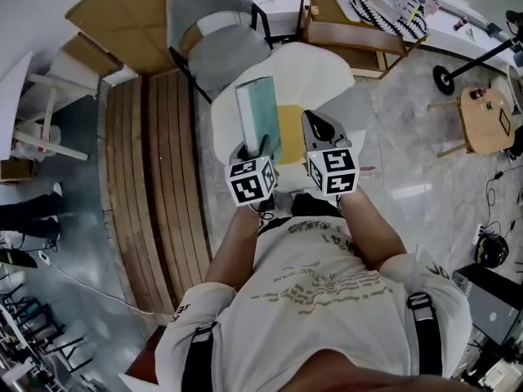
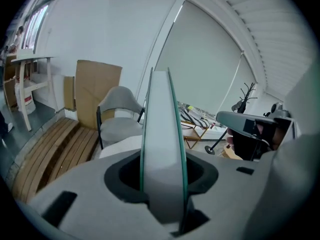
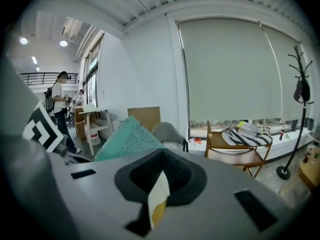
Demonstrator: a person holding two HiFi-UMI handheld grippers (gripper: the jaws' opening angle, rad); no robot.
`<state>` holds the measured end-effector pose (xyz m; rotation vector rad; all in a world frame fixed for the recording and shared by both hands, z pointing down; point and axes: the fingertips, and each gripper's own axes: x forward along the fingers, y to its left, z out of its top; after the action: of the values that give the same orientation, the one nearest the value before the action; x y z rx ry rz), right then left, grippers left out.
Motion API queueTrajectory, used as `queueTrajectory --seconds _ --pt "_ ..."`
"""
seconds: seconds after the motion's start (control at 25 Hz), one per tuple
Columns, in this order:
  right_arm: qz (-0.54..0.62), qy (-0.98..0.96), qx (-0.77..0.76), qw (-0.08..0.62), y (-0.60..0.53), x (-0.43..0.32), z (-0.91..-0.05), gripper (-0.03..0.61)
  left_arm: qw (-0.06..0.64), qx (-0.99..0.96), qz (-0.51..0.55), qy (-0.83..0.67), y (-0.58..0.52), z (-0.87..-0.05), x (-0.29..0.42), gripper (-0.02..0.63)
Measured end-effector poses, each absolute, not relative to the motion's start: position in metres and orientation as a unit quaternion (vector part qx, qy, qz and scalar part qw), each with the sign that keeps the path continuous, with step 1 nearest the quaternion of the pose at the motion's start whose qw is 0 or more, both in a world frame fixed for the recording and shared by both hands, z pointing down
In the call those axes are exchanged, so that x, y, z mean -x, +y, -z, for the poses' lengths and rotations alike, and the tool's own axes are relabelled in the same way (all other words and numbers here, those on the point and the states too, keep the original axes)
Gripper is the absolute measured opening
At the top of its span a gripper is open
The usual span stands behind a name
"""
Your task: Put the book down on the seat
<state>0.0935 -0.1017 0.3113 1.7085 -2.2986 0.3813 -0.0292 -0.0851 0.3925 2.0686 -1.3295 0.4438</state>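
**Shirt [image 1: 327, 284] lowermost; book [image 1: 257, 113] held over white seat [image 1: 323, 68]**

Left gripper [image 1: 252, 148], centre-left: clamped on upright teal book. Right gripper [image 1: 315, 126], centre: pinching its thin yellow leaf [image 1: 290, 133]. Likely hazard: uneven release tears leaf or topples book

Head view steeply down; gripper views level toward grey chair [image 1: 219, 55]

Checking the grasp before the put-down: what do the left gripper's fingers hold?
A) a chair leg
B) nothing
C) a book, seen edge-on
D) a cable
C: in the left gripper view the left gripper pinches the book, whose teal covers and white page block stand edge-on in it.
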Motion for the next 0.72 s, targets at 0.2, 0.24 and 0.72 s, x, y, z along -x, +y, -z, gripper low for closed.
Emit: queueTrajectory --seconds 0.2,0.24,0.72 --pt "-0.179 -0.780 -0.581 0.149 -0.090 -0.107 -0.353 0.026 0.350 -0.765 -0.207 -0.500 -0.073 -0.434 0.025 0.167" --pt "-0.190 -0.777 -0.579 0.155 -0.087 -0.110 -0.362 0.026 0.356 -0.761 -0.215 -0.498 -0.071 -0.442 0.024 0.167" --pt "-0.276 -0.770 -0.532 0.220 -0.084 -0.119 -0.468 0.026 0.442 -0.696 -0.267 -0.499 -0.047 -0.543 0.034 0.169"
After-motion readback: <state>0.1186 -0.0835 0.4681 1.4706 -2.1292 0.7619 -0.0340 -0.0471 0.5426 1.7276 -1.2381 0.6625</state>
